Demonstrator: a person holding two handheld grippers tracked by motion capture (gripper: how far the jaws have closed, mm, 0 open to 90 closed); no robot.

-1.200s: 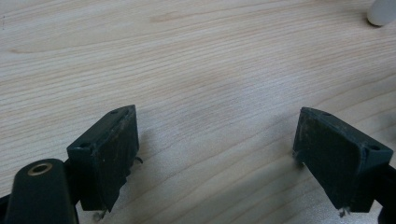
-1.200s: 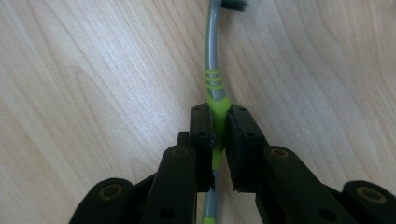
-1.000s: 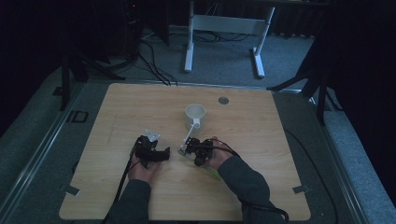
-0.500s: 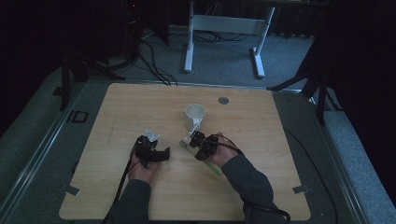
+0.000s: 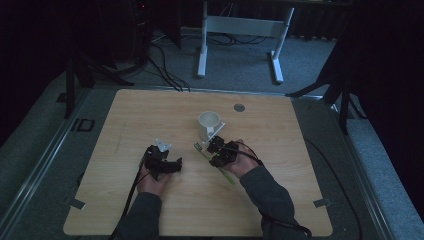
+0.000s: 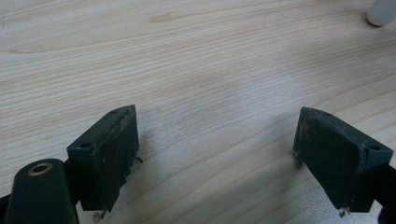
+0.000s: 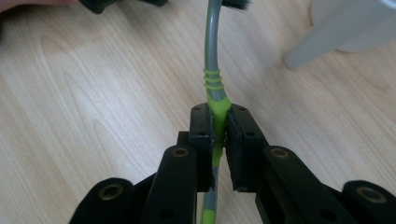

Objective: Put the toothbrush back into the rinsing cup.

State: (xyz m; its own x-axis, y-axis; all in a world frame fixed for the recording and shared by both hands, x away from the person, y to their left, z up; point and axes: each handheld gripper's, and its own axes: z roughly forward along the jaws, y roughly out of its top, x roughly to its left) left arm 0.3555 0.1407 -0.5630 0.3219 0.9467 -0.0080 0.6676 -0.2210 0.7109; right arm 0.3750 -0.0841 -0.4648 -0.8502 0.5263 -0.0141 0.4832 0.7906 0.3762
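Observation:
My right gripper [image 5: 216,150] is shut on a green and grey toothbrush [image 5: 226,175], just in front of a white cup [image 5: 208,125] that stands upright at the table's middle. In the right gripper view the jaws [image 7: 219,116] pinch the green part of the toothbrush handle [image 7: 212,79]. Its dark bristle head points away at the top edge, and the cup [image 7: 345,28] is at the upper right. My left gripper [image 5: 172,164] rests low on the wood to the left. In its own view the left gripper [image 6: 215,135] stands open, with only bare table between the jaws.
The wooden table [image 5: 125,125] has a small round grommet [image 5: 239,107] near its far edge. A white desk frame [image 5: 240,30] and cables lie on the floor beyond. The cup's base [image 6: 383,11] shows in a far corner of the left gripper view.
My right gripper has risen slightly and shifted to the right with the toothbrush. The left gripper and the cup have stayed put.

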